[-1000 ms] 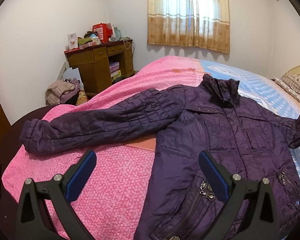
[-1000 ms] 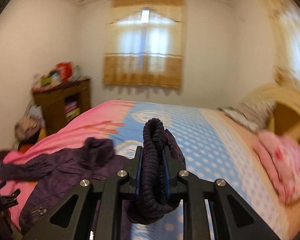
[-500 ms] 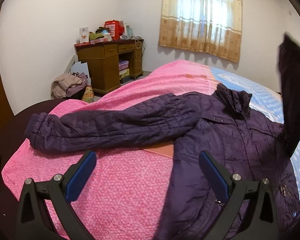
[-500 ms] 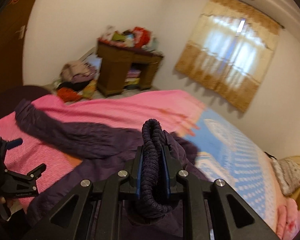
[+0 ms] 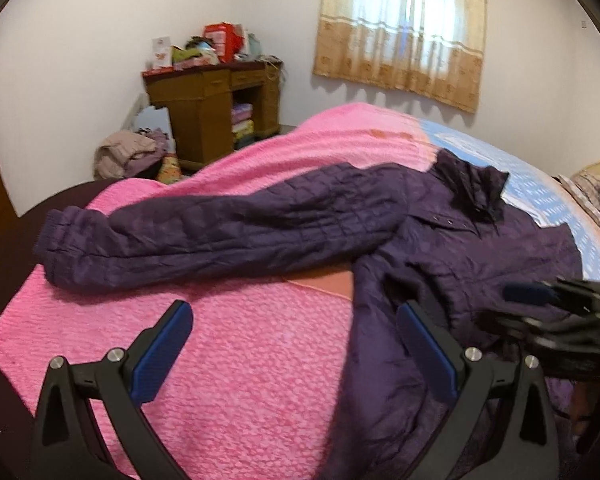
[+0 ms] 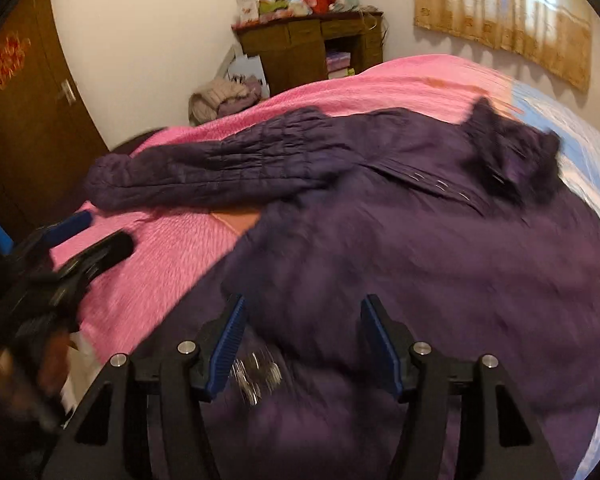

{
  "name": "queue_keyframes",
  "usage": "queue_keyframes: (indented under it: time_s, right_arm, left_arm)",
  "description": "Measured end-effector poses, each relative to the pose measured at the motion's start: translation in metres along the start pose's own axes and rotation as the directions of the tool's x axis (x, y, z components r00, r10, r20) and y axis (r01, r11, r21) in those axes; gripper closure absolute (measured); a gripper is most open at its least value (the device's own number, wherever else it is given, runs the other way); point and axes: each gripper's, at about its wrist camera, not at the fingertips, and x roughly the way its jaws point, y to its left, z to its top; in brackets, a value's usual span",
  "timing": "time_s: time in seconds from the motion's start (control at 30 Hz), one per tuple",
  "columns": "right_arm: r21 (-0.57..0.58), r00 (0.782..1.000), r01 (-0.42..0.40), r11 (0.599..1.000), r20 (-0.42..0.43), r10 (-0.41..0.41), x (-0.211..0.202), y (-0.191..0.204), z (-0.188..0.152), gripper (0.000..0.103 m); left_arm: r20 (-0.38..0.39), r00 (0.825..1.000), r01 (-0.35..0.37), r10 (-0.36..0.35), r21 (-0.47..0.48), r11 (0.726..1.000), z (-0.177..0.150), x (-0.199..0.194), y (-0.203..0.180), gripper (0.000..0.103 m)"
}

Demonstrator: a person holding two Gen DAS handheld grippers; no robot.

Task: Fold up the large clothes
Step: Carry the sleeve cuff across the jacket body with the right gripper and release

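Observation:
A dark purple quilted jacket (image 5: 472,248) lies front up on the bed, its left sleeve (image 5: 204,236) stretched out over the pink blanket (image 5: 252,360). My left gripper (image 5: 296,344) is open and empty above the blanket, beside the jacket's left edge. My right gripper (image 6: 304,340) is open and empty just above the jacket's body (image 6: 440,248); it also shows at the right edge of the left wrist view (image 5: 560,312). The left gripper shows at the left of the right wrist view (image 6: 72,240).
A wooden desk (image 5: 216,108) piled with items stands by the far wall. A heap of clothes (image 5: 128,152) lies on the floor next to it. A curtained window (image 5: 404,28) is beyond the bed. A wooden door (image 6: 24,112) is at left.
My right gripper swung the right sleeve over the jacket's body, let it go and opened. My left gripper shifted slightly left and stayed open.

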Motion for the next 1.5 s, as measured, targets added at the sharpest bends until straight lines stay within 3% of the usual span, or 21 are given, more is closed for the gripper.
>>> queue_keyframes:
  time_s: [0.17,0.23,0.3,0.4,0.5,0.53,0.6,0.67,0.7,0.87,1.03,1.17,1.23,1.3,1.37,1.43,1.5]
  right_arm:
    - [0.124,0.993,0.074,0.990,0.081,-0.084,-0.067,-0.046,-0.037,0.043]
    - [0.188,0.991,0.054,0.981,0.109,-0.075,-0.087,-0.058,-0.049,0.042]
    - [0.251,0.989,0.001,0.968,0.143,-0.038,-0.106,-0.070,-0.064,0.042]
    - [0.300,0.985,-0.041,0.953,0.173,-0.013,-0.126,-0.077,-0.085,0.042]
    - [0.331,0.979,-0.068,0.941,0.204,-0.001,-0.149,-0.082,-0.106,0.042]
    - [0.337,0.977,-0.058,0.940,0.212,-0.015,-0.157,-0.084,-0.111,0.041]
    - [0.351,0.974,-0.032,0.936,0.223,-0.050,-0.171,-0.091,-0.119,0.040]
    - [0.380,0.968,0.001,0.925,0.233,-0.097,-0.185,-0.101,-0.127,0.040]
    - [0.391,0.966,0.004,0.920,0.238,-0.105,-0.189,-0.106,-0.129,0.040]
    - [0.465,0.954,0.059,0.883,0.234,-0.187,-0.200,-0.131,-0.139,0.039]
    - [0.523,0.953,0.074,0.849,0.213,-0.214,-0.198,-0.151,-0.142,0.037]
    - [0.499,0.951,0.214,0.840,0.091,-0.297,-0.179,-0.156,-0.132,0.034]
    - [0.479,0.943,0.260,0.839,0.060,-0.327,-0.169,-0.160,-0.126,0.034]
    - [0.442,0.935,0.291,0.849,0.057,-0.350,-0.162,-0.162,-0.117,0.034]
    - [0.350,0.909,0.357,0.866,0.085,-0.409,-0.155,-0.157,-0.093,0.034]
    - [0.266,0.891,0.385,0.884,0.142,-0.431,-0.146,-0.152,-0.070,0.034]
    - [0.213,0.888,0.377,0.901,0.192,-0.417,-0.132,-0.152,-0.045,0.034]
  left_arm:
    - [-0.064,0.986,0.157,-0.153,0.052,0.986,0.012,0.019,-0.038,0.001]
    - [-0.105,0.976,0.200,-0.192,0.067,0.978,0.017,0.034,-0.054,0.009]
    - [-0.177,0.955,0.251,-0.238,0.054,0.967,0.019,0.053,-0.067,0.024]
    - [-0.264,0.925,0.290,-0.272,0.031,0.956,0.013,0.077,-0.079,0.029]
    - [-0.283,0.915,0.305,-0.287,0.020,0.952,0.008,0.083,-0.086,0.040]
    - [-0.271,0.921,0.300,-0.282,0.027,0.954,0.008,0.081,-0.088,0.043]
    - [-0.235,0.937,0.275,-0.257,0.049,0.960,0.008,0.075,-0.089,0.077]
    - [-0.195,0.957,0.232,-0.214,0.074,0.970,0.011,0.066,-0.086,0.095]
    - [-0.179,0.959,0.235,-0.220,0.066,0.970,0.014,0.060,-0.082,0.097]
    - [-0.122,0.970,0.221,-0.208,0.099,0.970,0.017,0.028,-0.065,0.097]
    - [-0.106,0.982,0.168,-0.156,0.119,0.979,0.007,0.029,-0.053,0.097]
    - [-0.126,0.982,0.157,-0.139,0.149,0.976,-0.001,0.048,-0.052,0.088]
    - [-0.153,0.985,0.112,-0.081,0.200,0.973,-0.001,0.051,-0.059,0.080]
    - [-0.121,0.992,0.053,-0.027,0.220,0.974,0.003,0.045,-0.061,0.054]
    - [-0.047,0.999,-0.016,0.028,0.228,0.973,0.010,0.032,-0.062,0.039]
    - [0.039,0.997,-0.068,0.061,0.243,0.968,0.014,0.020,-0.069,0.032]
    - [0.097,0.994,-0.074,0.048,0.285,0.956,0.017,0.013,-0.087,0.016]
